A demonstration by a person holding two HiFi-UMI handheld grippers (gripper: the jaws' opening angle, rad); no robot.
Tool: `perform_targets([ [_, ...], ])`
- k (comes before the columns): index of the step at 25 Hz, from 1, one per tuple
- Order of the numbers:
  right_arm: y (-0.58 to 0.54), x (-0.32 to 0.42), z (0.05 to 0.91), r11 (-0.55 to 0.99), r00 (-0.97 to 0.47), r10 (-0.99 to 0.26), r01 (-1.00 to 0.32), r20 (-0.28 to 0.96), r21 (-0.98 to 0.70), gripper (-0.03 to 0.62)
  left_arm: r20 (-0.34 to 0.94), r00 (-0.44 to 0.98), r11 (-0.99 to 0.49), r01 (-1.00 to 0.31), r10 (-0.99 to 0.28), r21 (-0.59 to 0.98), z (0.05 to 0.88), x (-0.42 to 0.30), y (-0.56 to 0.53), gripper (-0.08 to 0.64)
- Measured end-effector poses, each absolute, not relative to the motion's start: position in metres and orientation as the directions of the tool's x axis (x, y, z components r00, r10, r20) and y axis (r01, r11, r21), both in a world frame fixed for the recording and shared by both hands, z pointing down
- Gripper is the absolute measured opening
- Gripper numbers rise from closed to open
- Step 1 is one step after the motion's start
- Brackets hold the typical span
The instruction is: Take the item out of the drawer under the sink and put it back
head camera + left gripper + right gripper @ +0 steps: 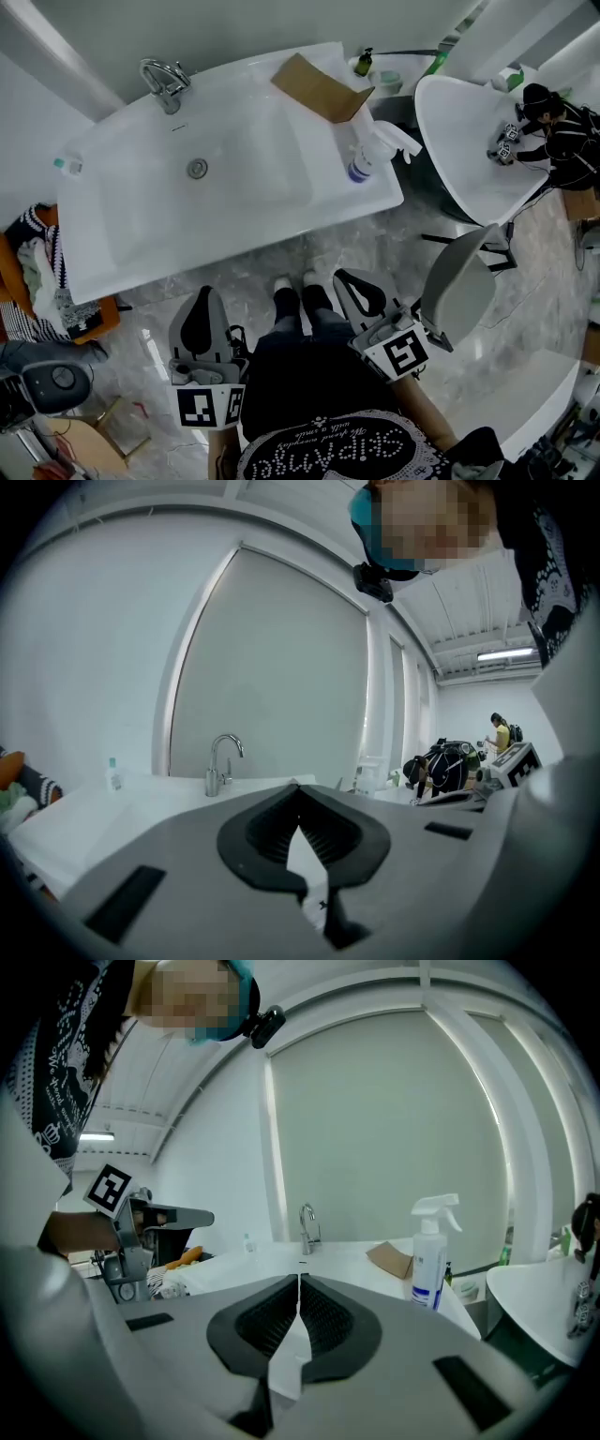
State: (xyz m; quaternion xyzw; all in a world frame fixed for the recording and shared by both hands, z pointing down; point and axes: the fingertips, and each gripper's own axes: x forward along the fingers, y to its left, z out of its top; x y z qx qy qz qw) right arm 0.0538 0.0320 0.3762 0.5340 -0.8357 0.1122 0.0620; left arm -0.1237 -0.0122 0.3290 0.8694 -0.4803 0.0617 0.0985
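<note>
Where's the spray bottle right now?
In the head view, the spray bottle stands on the right end of the sink counter, beside the cardboard box; the right gripper view shows it right of the faucet.

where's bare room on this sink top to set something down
The flat ledge between the small bottle and the faucet is bare, and so is the basin around the drain. The right end is crowded: cardboard and spray bottle sit close together.

A chrome faucet [164, 82] stands upper left. A folded cardboard piece [317, 88] lies top centre, a white spray bottle [373, 150] just right of it. A person [562, 131] bends at far right.
</note>
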Motion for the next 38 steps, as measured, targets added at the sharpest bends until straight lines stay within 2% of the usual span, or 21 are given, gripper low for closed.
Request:
perform_targets([
  [10, 0.043, 0.055, 0.426, 0.345, -0.38, -0.872, -0.924, 0.308, -0.165, 0.021, 0.314, 0.657, -0.629, -0.752, -0.686, 0.198, 0.383, -0.082, 0.009, -0.001],
  [19, 0.042, 0.057, 0.506, 0.306, -0.34, -0.836, -0.94, 0.431, -0.147, 0.023, 0.402, 0.724, -0.682, -0.679, -0.56, 0.272, 0.449, -0.054, 0.026, 0.0],
  [31, -0.011, 0.068, 0.613, 0.199, -0.248, -0.866, -0.967, 0.433, -0.156, 0.029, 0.456, 0.772, -0.72, -0.609, -0.442, 0.334, 0.508, -0.034, 0.031, 0.0],
  [34, -0.023, 0.072, 0.647, 0.175, -0.228, -0.856, -0.972, 0.465, -0.155, 0.081, 0.469, 0.779, -0.721, -0.597, -0.417, 0.352, 0.521, -0.028, 0.033, -0.002],
  [38, -0.038, 0.073, 0.705, 0.139, -0.2, -0.819, -0.979, 0.538, -0.152, 0.101, 0.498, 0.79, -0.728, -0.569, -0.357, 0.381, 0.54, -0.021, 0.034, -0.001],
])
